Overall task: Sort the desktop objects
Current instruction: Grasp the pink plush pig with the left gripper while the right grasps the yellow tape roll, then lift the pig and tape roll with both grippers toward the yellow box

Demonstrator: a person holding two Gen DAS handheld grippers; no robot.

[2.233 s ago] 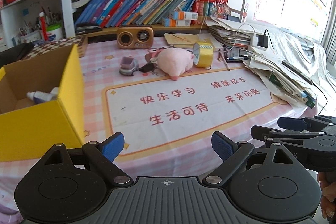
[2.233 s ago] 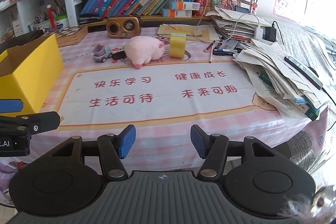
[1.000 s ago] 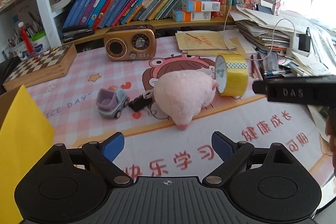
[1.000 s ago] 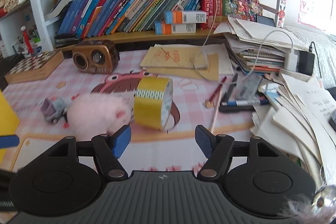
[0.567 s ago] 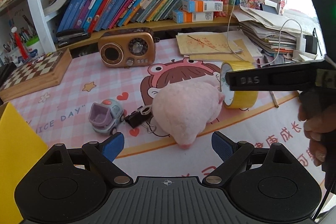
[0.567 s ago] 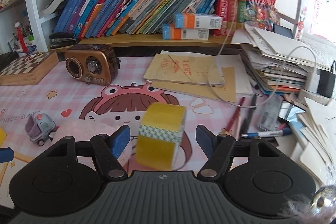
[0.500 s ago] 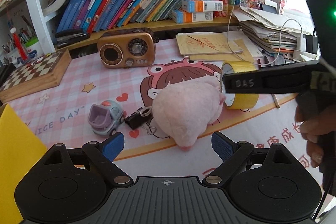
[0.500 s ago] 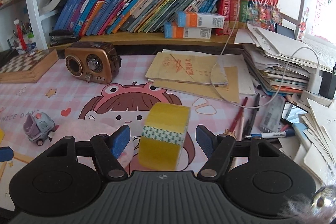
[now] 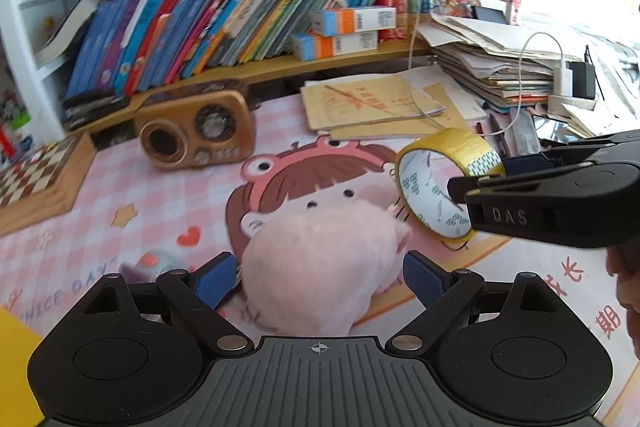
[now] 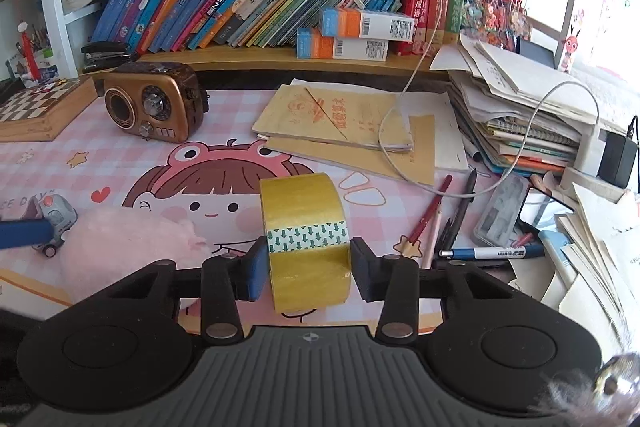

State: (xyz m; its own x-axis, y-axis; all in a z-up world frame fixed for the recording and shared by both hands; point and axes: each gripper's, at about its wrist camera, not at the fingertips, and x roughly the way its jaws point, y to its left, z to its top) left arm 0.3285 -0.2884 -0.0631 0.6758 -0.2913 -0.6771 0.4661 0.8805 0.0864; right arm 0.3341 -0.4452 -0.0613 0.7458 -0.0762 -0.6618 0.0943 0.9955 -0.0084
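On the pink checked desk mat point(image 10: 224, 115) we've got the yellow tape roll point(image 10: 306, 239) standing on its edge, right between the two pads of our right gripper point(image 10: 307, 269). The jaws are closing in on it, pads right at the roll's sides; we honestly can't tell if they're pressing on it. Just left of the roll sits the pink plush toy point(image 9: 320, 275), and our left gripper point(image 9: 318, 277) hangs wide open over it, one blue pad on either side of the fluff, not squeezing anything. From the left camera the right gripper's black body reaches in from the right, its tip at the roll's white core. A small toy car point(image 10: 54, 223) peeks out beside the plush, the brown retro radio point(image 10: 154, 107) sits further back, and pens point(image 10: 460, 223) lie to the right near the paper stack point(image 10: 520, 115).
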